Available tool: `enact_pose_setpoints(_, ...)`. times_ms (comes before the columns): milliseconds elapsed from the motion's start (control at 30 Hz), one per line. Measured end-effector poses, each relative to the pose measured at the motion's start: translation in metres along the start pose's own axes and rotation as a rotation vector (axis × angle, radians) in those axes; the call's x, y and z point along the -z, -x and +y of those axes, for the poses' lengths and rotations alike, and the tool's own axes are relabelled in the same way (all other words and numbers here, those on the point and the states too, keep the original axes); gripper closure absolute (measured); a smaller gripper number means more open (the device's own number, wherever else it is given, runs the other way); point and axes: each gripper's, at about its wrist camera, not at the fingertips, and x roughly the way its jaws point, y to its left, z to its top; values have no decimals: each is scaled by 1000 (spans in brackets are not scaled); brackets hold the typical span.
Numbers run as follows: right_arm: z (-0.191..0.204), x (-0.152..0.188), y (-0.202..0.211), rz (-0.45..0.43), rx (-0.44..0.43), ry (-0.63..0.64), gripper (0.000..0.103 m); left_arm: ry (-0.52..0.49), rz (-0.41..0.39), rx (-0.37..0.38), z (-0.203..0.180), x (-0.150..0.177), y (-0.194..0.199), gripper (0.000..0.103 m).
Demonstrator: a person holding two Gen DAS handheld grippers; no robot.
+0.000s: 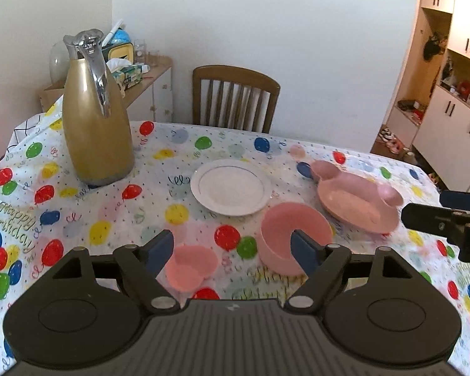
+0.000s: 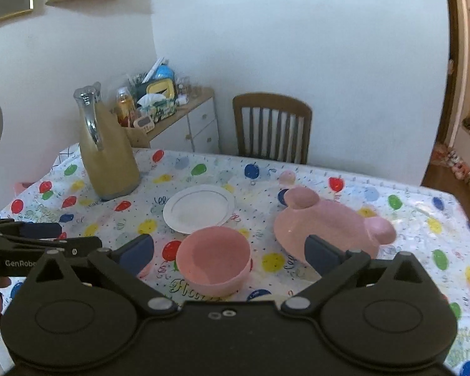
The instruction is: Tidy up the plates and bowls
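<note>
A white plate point(image 1: 230, 186) point(image 2: 199, 208) lies mid-table. A pink bear-shaped dish point(image 1: 357, 200) point(image 2: 329, 224) lies to its right. A pink bowl point(image 1: 293, 235) point(image 2: 214, 258) stands upright in front of the plate. A small pink heart-shaped dish point(image 1: 191, 266) lies near the front, mostly hidden in the right wrist view. My left gripper point(image 1: 235, 250) is open and empty above the heart dish and bowl. My right gripper point(image 2: 230, 255) is open and empty, its fingers either side of the bowl, above the table.
A tall gold thermos jug point(image 1: 95, 119) point(image 2: 108, 150) stands at the back left of the balloon tablecloth point(image 1: 109, 219). A wooden chair point(image 1: 235, 98) stands behind the table. A cluttered sideboard point(image 1: 147, 75) is at the back left.
</note>
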Motion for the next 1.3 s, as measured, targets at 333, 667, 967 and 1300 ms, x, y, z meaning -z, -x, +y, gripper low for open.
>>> enact_pose_setpoints(333, -2, -33, -68, 54, -5, 119, 0, -2, 30, -57, 4, -33, -57, 21)
enact_pose_setpoints(667, -9, -61, -149, 145, -8, 205, 1, 64, 90, -114, 24, -51, -124, 21)
enact_pose_setpoints(967, -25, -73, -231, 286, -46, 127, 15, 108, 146, -132, 44, -65, -183, 21)
enact_pose_setpoints(1300, -32, -69, -302, 421, -71, 53, 36, 206, 233, -135, 67, -64, -242, 21)
